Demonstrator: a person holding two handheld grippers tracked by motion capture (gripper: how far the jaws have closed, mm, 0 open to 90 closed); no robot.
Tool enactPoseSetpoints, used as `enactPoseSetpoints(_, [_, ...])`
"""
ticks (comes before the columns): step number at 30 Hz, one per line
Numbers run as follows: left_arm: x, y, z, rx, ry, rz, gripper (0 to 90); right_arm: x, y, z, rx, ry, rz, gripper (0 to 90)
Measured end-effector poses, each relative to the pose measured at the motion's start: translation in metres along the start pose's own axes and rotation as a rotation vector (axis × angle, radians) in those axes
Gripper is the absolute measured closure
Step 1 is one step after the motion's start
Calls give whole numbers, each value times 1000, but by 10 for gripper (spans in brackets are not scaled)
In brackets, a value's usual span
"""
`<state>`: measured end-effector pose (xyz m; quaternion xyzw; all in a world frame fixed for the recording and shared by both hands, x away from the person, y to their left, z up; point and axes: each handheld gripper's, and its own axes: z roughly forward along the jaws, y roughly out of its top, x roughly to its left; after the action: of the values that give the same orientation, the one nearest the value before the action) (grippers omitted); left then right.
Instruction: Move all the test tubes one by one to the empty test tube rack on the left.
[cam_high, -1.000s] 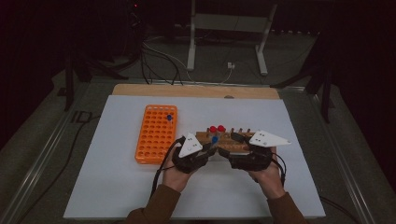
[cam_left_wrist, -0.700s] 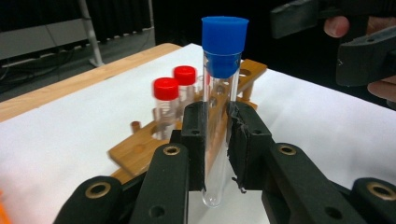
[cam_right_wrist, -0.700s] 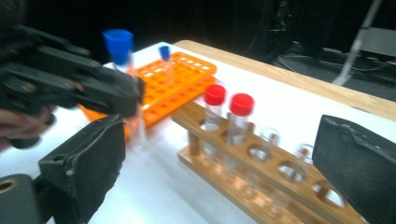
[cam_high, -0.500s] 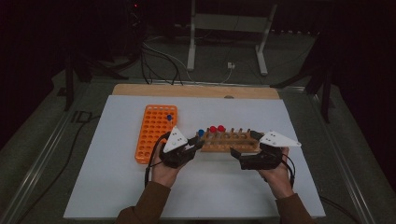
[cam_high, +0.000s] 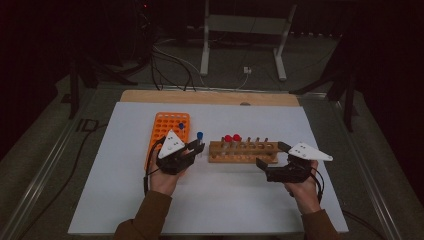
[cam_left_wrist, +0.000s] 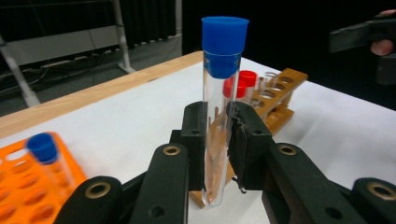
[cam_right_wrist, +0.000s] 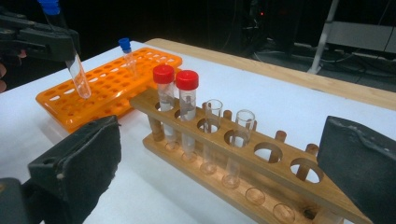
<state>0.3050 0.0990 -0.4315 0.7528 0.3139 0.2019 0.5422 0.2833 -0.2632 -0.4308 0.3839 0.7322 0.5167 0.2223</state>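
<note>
At centre of the left gripper view, pinching blue-capped test tube (cam_left_wrist: 219, 116) low between jaws; risking tilting, slipping, missing orange rack (cam_high: 162, 131). Right jaws gaping.

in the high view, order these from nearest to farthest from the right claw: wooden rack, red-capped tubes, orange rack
1. wooden rack: right by the right claw, its near end just left of the jaws.
2. red-capped tubes: standing at the rack's far, left end.
3. orange rack: farthest, beyond the left claw, on the table's left side.
</note>
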Motion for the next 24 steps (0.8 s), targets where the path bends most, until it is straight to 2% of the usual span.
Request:
enactPoseSetpoints(10, [24, -1, -9, -19, 72, -19, 775, -6, 0, -5, -15, -18, 26, 2])
enactPoseSetpoints(24, [45, -8, -1, -18, 134, -43, 775, -8, 0, -7, -24, -30, 43, 2])
